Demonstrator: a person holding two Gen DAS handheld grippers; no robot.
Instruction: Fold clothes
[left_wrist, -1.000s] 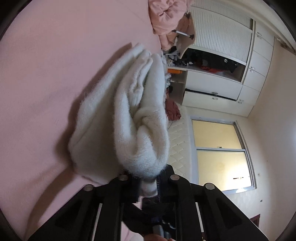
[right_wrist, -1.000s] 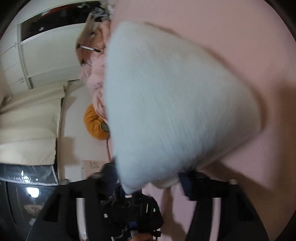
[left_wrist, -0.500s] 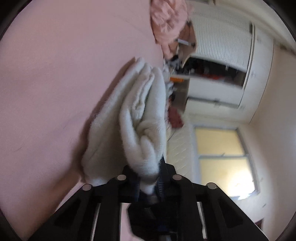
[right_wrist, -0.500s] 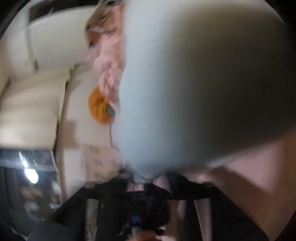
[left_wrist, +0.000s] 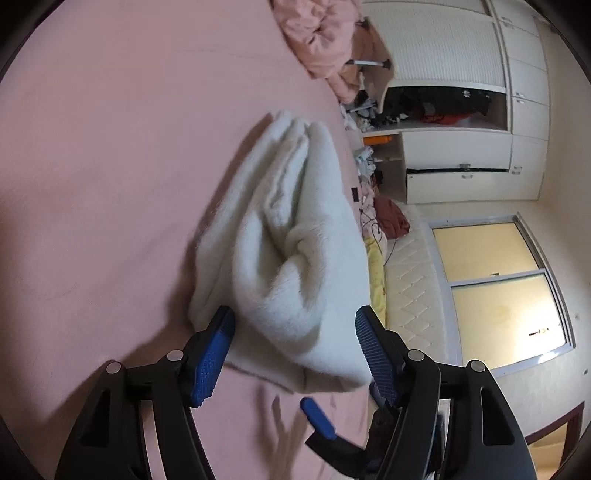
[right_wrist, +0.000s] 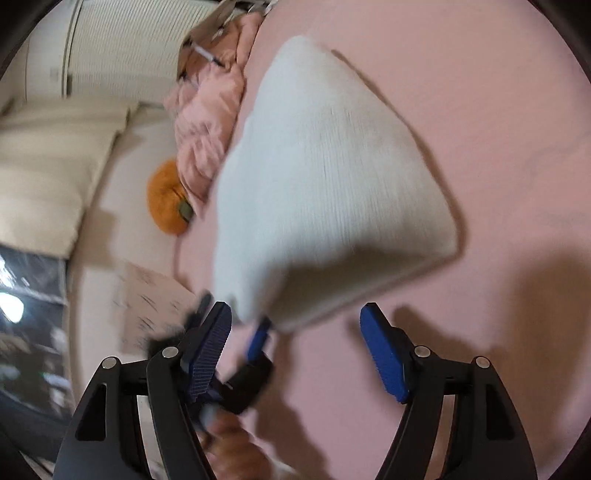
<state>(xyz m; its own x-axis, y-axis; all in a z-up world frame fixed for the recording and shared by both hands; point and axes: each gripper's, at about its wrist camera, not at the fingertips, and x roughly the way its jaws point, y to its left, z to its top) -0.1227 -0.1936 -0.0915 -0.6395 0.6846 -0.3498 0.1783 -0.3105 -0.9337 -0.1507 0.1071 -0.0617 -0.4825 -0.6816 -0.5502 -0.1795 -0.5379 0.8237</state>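
Observation:
A white fluffy garment (left_wrist: 291, 236) lies folded in a thick bundle on the pink bed sheet (left_wrist: 110, 147). My left gripper (left_wrist: 295, 339) is open, its blue pads on either side of the bundle's near end. In the right wrist view the same garment (right_wrist: 325, 184) shows as a flat folded slab. My right gripper (right_wrist: 295, 332) is open just short of its near edge. A blue finger of the left gripper (right_wrist: 258, 338) shows under that edge.
A crumpled pink garment (left_wrist: 325, 40) lies at the far end of the bed, also in the right wrist view (right_wrist: 207, 122). An orange cushion (right_wrist: 168, 199) lies beside it. White cupboards (left_wrist: 480, 155) and a window (left_wrist: 498, 288) stand past the bed's edge.
Both grippers have opened and let go of the white garment, which now rests on the bed. Both have drawn back a little from it.

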